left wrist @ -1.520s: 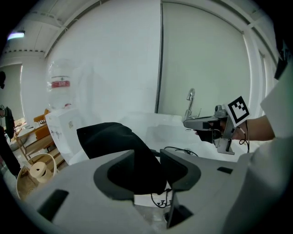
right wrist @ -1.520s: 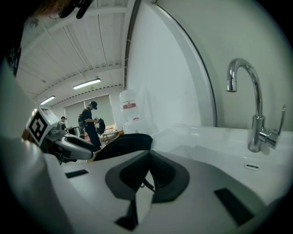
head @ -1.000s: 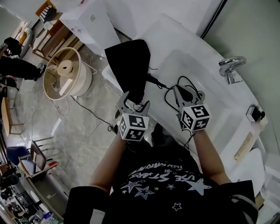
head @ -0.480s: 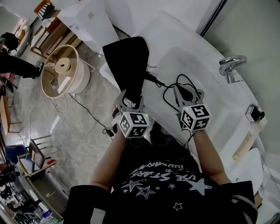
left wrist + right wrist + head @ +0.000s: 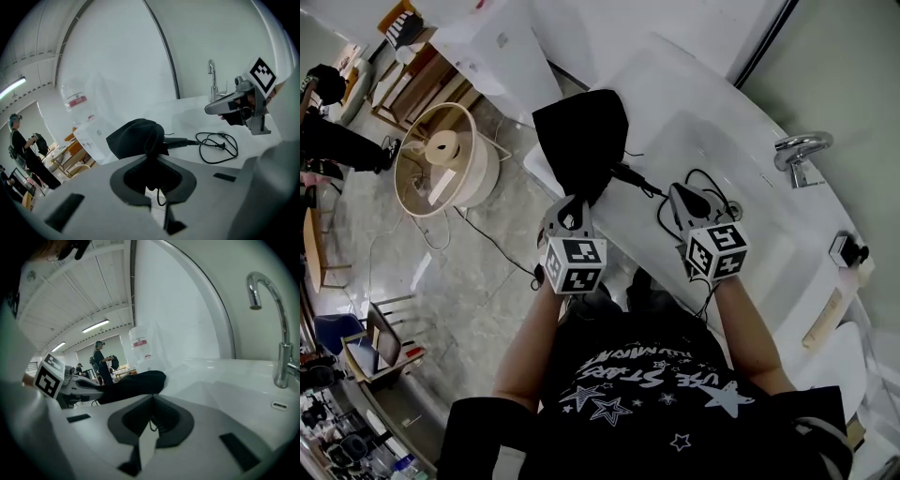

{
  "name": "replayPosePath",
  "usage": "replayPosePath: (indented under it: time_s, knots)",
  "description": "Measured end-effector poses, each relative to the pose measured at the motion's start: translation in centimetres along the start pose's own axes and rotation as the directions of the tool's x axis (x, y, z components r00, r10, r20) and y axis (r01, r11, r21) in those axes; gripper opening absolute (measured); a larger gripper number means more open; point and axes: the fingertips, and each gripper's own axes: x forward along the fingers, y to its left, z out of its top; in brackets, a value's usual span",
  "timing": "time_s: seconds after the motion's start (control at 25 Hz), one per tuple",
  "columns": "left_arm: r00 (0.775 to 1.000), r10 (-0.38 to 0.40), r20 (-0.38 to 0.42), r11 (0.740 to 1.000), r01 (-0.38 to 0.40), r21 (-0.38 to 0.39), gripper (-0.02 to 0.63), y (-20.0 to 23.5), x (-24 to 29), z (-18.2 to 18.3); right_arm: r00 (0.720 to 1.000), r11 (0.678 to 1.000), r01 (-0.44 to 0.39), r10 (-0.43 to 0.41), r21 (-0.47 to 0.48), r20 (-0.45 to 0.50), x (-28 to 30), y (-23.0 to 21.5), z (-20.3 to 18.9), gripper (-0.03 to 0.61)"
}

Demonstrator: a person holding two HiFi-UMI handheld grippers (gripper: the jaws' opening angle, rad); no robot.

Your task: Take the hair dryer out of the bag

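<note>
Dryer [image 5: 628, 174] mostly inside bag [image 5: 581, 136] on counter [image 5: 712, 122]; only handle pokes out, cord [image 5: 219, 145] trailing beside it. We see left gripper [image 5: 577, 202] jaws just snap from wide to clamped on bag's near end. Right gripper [image 5: 682, 196] unchanged, pinched on cord. We judge bag now anchored; dryer not yet out, pull comes next.

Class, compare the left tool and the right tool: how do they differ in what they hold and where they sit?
The left tool, its jaws just closing, pinches cloth of the black bag; the right tool is shut with nothing clearly held. The left tool sits at the bag's near end; the right tool is above the looped cord. Both are shut.
</note>
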Motion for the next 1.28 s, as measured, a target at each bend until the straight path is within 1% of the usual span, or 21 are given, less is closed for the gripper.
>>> replayPosePath:
  time_s: [0.08, 0.12, 0.16, 0.28, 0.4, 0.52, 0.64, 0.76, 0.88, 1.08, 1.28]
  knots:
    - [1.000, -0.011, 0.006, 1.000, 0.011, -0.016, 0.017, 0.9, 0.1, 0.5, 0.999, 1.000, -0.025, 0.024, -0.019, -0.022, 0.7, 0.7, 0.0, 0.008]
    - [1.000, -0.015, 0.009, 1.000, 0.015, -0.022, 0.017, 1.3, 0.2, 0.8, 0.999, 0.999, -0.037, 0.036, -0.026, -0.032, 1.1, 1.1, 0.0, 0.023]
    - [1.000, -0.018, 0.013, 0.999, 0.019, -0.027, 0.017, 1.7, 0.3, 1.0, 0.998, 0.998, -0.048, 0.046, -0.033, -0.040, 1.4, 1.4, 0.0, 0.062]
    - [0.999, -0.027, 0.025, 0.999, 0.028, -0.035, 0.017, 2.9, 0.6, 1.8, 0.996, 0.996, -0.073, 0.071, -0.048, -0.059, 2.6, 2.3, 0.1, 0.077]
    - [0.998, -0.039, 0.039, 0.998, 0.041, -0.047, 0.017, 3.9, 1.0, 2.4, 0.992, 0.992, -0.108, 0.103, -0.063, -0.076, 4.0, 3.4, 0.2, 0.141]
    - [0.998, -0.047, 0.041, 0.997, 0.050, -0.058, 0.017, 5.0, 1.6, 2.7, 0.986, 0.984, -0.145, 0.136, -0.104, -0.094, 5.5, 4.6, 0.3, 0.175]
    - [0.998, -0.059, 0.032, 0.996, 0.061, -0.058, 0.017, 6.0, 2.3, 2.8, 0.982, 0.978, -0.169, 0.156, -0.120, -0.111, 7.1, 5.4, 0.2, 0.175]
    - [0.996, -0.081, 0.022, 0.995, 0.082, -0.063, 0.018, 6.8, 3.1, 2.8, 0.977, 0.980, -0.178, 0.165, -0.093, -0.135, 8.6, 5.6, 0.3, 0.176]
    - [0.995, -0.101, 0.021, 0.992, 0.103, -0.067, 0.018, 7.6, 3.7, 2.8, 0.967, 0.977, -0.200, 0.185, -0.077, -0.176, 10.0, 5.9, 0.2, 0.179]
    - [0.990, -0.139, 0.024, 0.988, 0.140, -0.058, 0.018, 8.5, 4.7, 2.9, 0.935, 0.962, -0.244, 0.199, -0.124, -0.294, 12.6, 6.7, -1.0, 0.183]
    - [0.984, -0.177, 0.031, 0.982, 0.179, -0.066, 0.018, 8.8, 5.3, 2.9, 0.918, 0.959, -0.239, 0.171, -0.155, -0.359, 14.7, 6.6, -2.0, 0.193]
